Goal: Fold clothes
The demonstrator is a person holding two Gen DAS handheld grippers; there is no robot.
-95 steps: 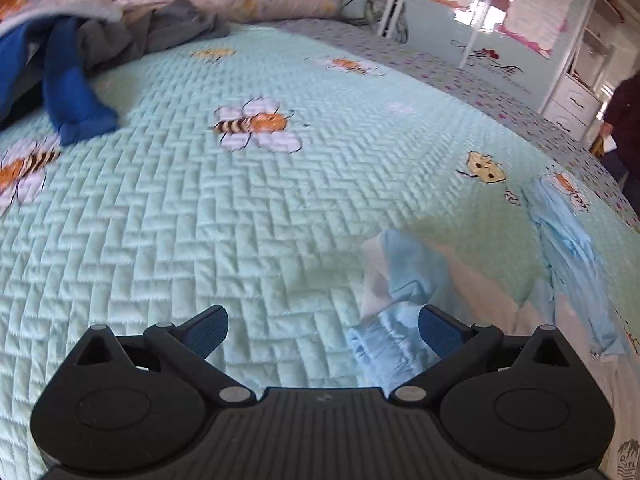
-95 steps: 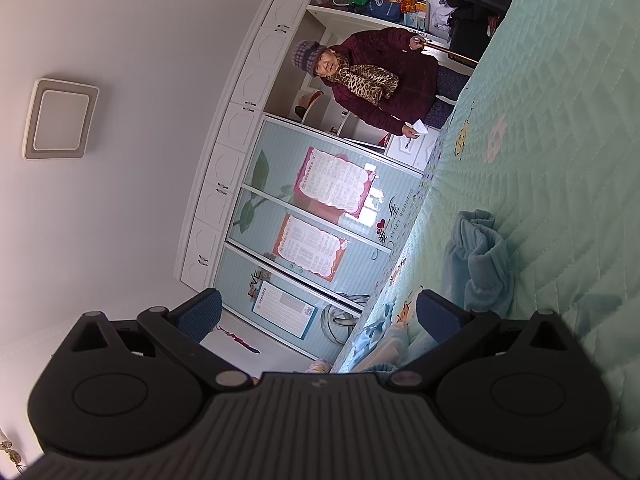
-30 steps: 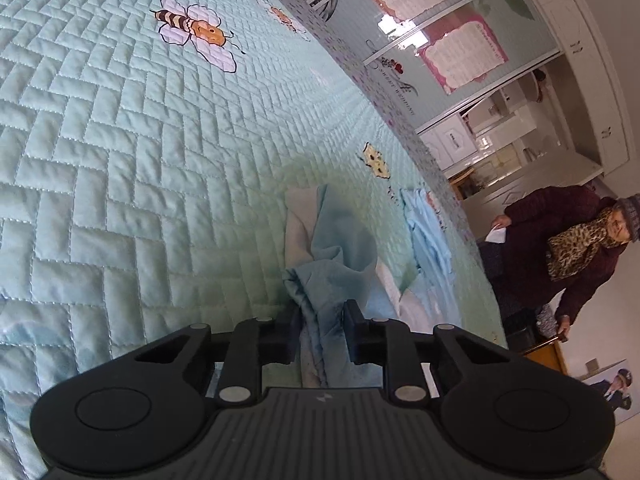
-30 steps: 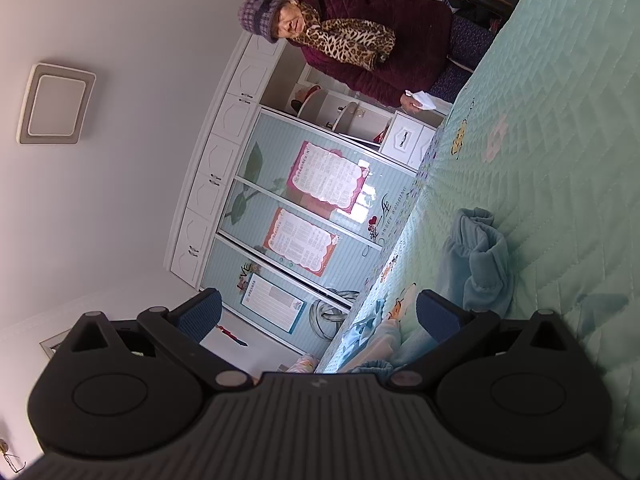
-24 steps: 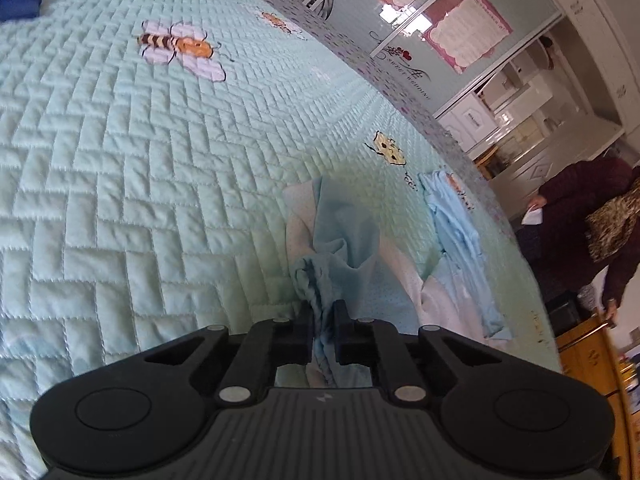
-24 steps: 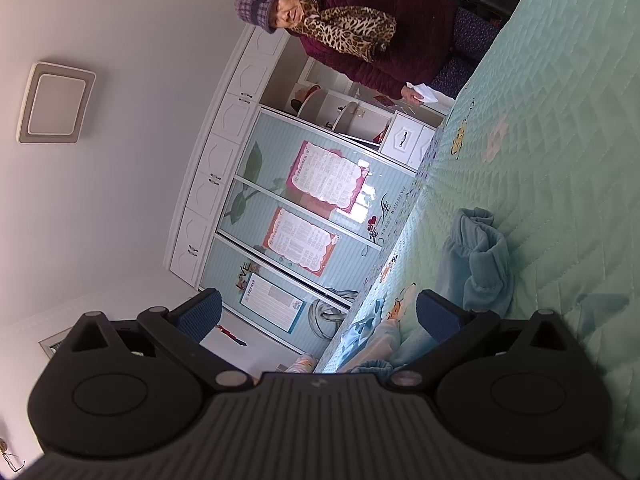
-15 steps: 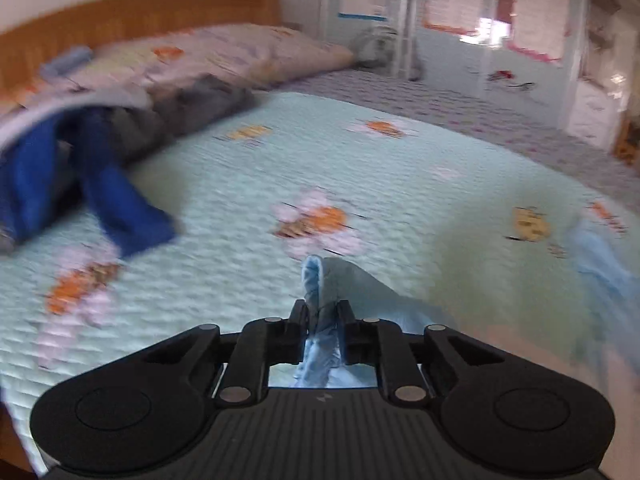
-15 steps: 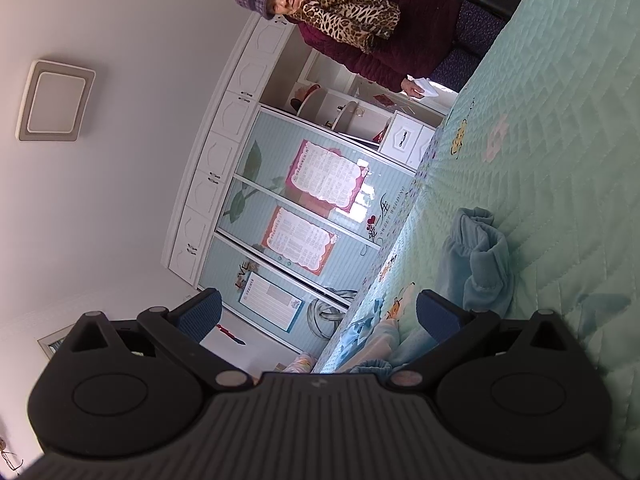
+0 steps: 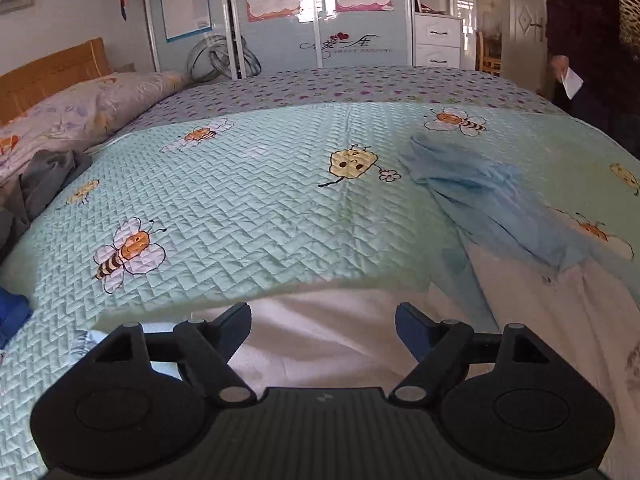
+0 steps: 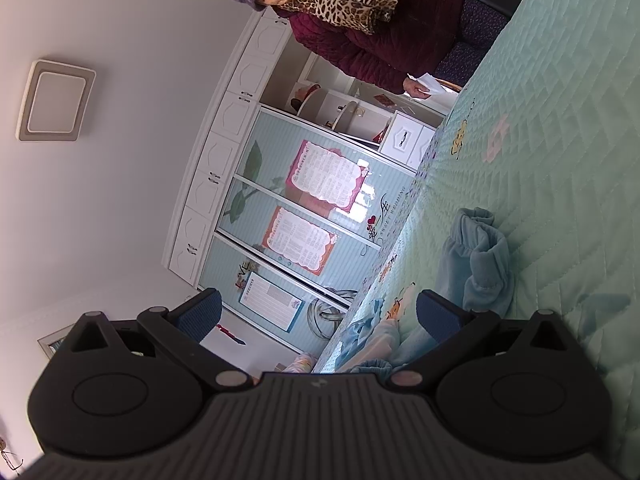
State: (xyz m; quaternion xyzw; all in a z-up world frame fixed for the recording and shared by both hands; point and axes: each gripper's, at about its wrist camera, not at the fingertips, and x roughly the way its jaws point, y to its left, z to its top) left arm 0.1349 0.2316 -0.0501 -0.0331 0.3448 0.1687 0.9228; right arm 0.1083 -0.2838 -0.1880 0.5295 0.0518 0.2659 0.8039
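Observation:
A white garment (image 9: 344,344) with a light blue sleeve (image 9: 488,204) lies spread on the mint quilted bed cover (image 9: 248,208). My left gripper (image 9: 323,326) is open and empty just above the white cloth's near part. In the right wrist view, tilted sideways, my right gripper (image 10: 318,314) is open and empty; a bunched light blue sleeve cuff (image 10: 478,260) lies on the cover just past its right finger, and more of the garment (image 10: 370,340) shows between the fingers.
A pile of grey and blue clothes (image 9: 36,188) lies at the left by a pillow (image 9: 84,112). A person in a maroon coat (image 10: 368,28) stands at the bed's far side. Wardrobe doors (image 9: 312,16) stand behind the bed.
My left gripper, shut on the blue cloth half a second ago, has let go and now stands open over the white cloth. The right gripper has not moved.

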